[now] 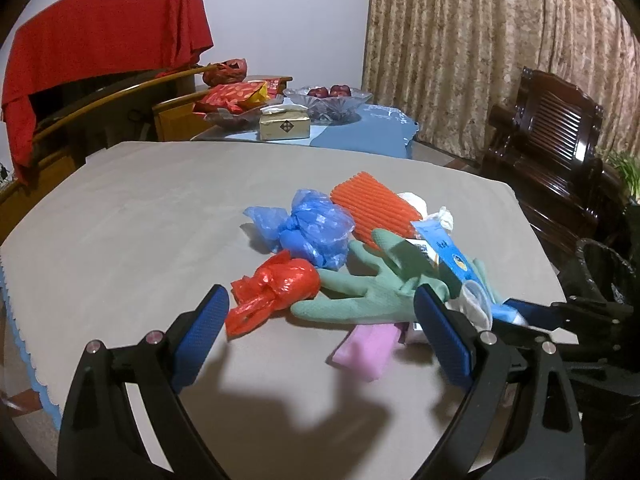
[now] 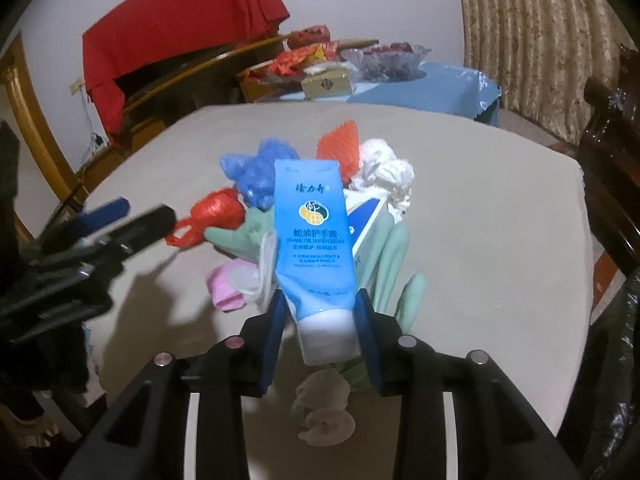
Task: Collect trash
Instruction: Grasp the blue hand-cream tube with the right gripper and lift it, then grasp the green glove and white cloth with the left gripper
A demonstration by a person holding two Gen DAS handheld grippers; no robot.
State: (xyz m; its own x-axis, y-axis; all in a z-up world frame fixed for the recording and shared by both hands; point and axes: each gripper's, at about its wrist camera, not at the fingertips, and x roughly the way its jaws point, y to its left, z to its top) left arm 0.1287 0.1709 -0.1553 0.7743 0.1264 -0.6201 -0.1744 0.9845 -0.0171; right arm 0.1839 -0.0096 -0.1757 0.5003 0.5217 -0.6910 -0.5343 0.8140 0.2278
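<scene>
Two wrist views cover one pile of trash on the grey surface (image 1: pixel 120 208), and several items are only partly readable. The pink item (image 1: pixel 366 350) lies half under the green glove (image 1: pixel 372 292), and its form cannot be determined. A white-and-blue box (image 2: pixel 366 216) is mostly hidden behind the blue tube (image 2: pixel 312 236). A pale crumpled piece (image 2: pixel 324 404) below the right tool (image 2: pixel 320 320) is blurred. A dark bin (image 1: pixel 608 276) at the right edge is cut off by the lens rim.

The blue tube is a hand-cream tube with a white cap, a yellow-and-blue round emblem and printed text. It stands nearly upright in front of the pile, cap end down, with the right tool's blue pads pressing its lower body from both sides.

The left tool (image 1: pixel 324 304) stands wide, holding nothing, its fingers either side of the red bag (image 1: pixel 276 288) and the glove. The blue bag (image 1: pixel 312 232), orange ribbed sheet (image 1: pixel 372 208) and white wad (image 2: pixel 388 172) lie behind.
</scene>
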